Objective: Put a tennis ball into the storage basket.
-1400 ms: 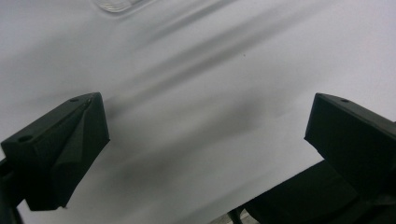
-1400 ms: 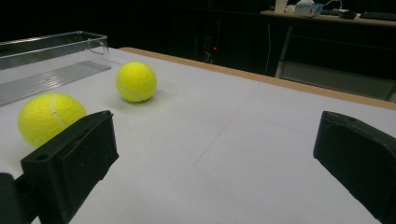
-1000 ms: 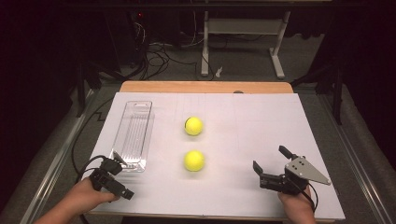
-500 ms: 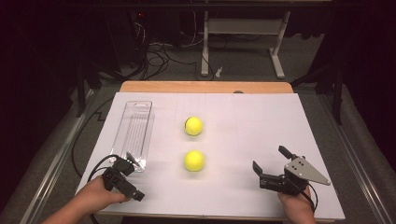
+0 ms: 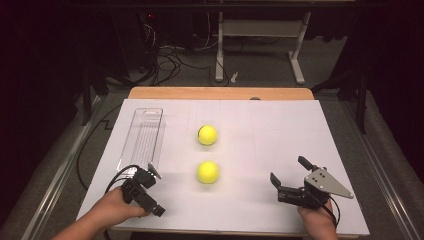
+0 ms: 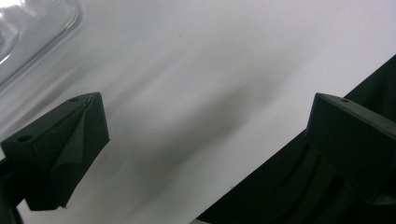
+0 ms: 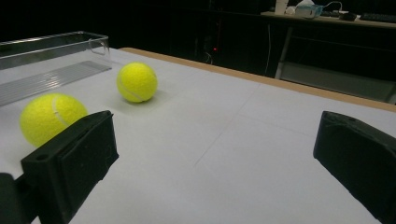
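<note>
Two yellow tennis balls lie on the white table top, the far ball behind the near ball. My left gripper is at the front left, just in front of the near end of a clear plastic tray, jaws open and empty. In the left gripper view the left gripper spans bare table with the tray's corner at upper left. My right gripper stands open at the front right, pointing toward the balls. The right gripper view shows the near ball behind the left jaw, the far ball and the tray.
The table's wooden back edge runs along the far side. Beyond it on the dark floor stand a white desk frame and loose cables. The table's front edge lies just under both hands.
My left gripper has moved right along the front edge and a little forward, turning as it went. The right gripper, balls and tray have stayed put.
</note>
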`<state>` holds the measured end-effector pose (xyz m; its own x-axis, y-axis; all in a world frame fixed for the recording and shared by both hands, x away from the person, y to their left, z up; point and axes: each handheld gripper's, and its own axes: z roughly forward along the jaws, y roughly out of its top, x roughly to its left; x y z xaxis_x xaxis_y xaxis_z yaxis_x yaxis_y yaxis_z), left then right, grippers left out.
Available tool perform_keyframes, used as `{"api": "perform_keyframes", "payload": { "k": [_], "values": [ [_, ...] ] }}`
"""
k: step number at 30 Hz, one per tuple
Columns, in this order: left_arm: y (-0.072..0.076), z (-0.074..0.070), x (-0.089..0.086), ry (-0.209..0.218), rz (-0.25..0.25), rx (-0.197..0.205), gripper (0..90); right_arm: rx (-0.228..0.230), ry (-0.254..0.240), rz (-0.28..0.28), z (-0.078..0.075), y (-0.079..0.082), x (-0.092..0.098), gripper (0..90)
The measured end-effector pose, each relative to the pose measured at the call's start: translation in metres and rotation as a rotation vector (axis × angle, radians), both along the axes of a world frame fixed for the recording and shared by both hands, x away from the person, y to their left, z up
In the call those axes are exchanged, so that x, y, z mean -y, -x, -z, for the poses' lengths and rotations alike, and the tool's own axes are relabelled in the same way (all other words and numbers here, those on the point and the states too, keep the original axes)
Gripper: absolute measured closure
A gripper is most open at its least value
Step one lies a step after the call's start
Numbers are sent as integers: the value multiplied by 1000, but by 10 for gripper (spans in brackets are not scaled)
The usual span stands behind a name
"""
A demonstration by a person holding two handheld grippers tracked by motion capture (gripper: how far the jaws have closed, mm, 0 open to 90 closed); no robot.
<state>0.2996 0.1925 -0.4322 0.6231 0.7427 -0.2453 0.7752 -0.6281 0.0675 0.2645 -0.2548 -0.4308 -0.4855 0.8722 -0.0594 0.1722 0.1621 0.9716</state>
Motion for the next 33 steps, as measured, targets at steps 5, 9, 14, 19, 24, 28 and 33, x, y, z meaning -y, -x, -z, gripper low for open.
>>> {"api": "perform_keyframes", "payload": {
  "k": [5,9,14,19,24,28,33],
  "values": [
    [-1,-1,9,3,23,-2,8,0,0,-1,0,0,0,2],
    [-1,-1,17,15,41,-5,8,0,0,-1,0,0,0,2],
    [-2,-2,27,18,64,-2,8,0,1,-2,0,0,0,2],
    [-3,-2,36,24,76,-3,8,1,1,-2,0,0,0,2],
    [-6,-4,43,33,92,-3,8,2,0,-2,0,0,0,2],
    [-7,-7,50,42,99,-1,8,3,0,-3,-1,0,1,2],
    [-10,-13,58,50,119,2,8,2,-1,-2,0,0,1,2]
  ]
}}
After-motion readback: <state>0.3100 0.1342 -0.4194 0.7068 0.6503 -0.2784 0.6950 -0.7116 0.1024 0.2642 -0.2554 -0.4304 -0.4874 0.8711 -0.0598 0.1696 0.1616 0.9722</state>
